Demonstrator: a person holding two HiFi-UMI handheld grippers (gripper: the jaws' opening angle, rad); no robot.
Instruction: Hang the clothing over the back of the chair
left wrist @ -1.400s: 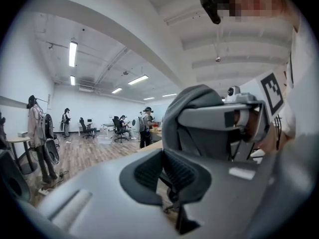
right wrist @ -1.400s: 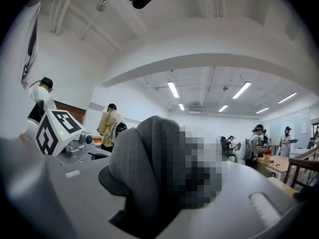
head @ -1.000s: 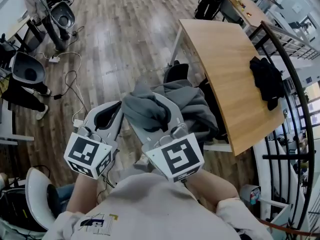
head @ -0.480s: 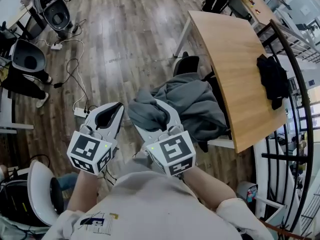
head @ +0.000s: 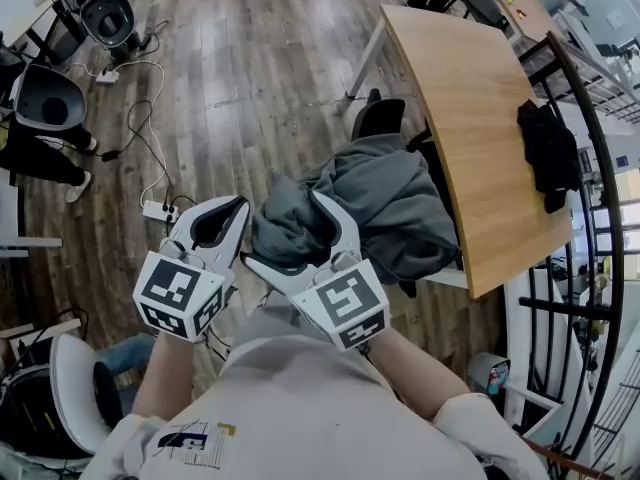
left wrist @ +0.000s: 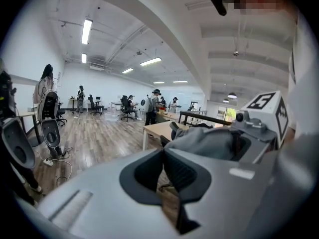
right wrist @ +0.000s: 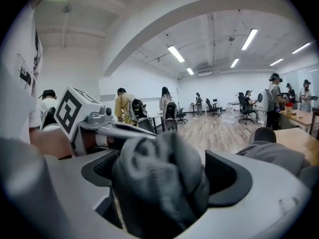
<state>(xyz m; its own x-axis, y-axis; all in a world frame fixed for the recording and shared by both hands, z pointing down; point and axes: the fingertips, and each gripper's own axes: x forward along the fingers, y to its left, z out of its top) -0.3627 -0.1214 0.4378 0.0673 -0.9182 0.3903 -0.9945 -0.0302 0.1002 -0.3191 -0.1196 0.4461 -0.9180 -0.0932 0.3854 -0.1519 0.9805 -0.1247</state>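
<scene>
As jaws of the right gripper (head: 286,230) are opening around the grey hoodie (head: 390,203), left gripper (head: 232,214) at nine o'clock, jaws together, empty.

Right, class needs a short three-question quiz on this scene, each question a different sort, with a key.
1. True or false: the left gripper grips the garment.
2. What lies on the table? A) a dark cloth B) a laptop C) a mug
3. What sits between the jaws of the right gripper?
Key: 1 false: it is shut, with nothing in it. 2 A. 3 a bunch of the garment; those jaws are opening and the pads stand off it.
</scene>
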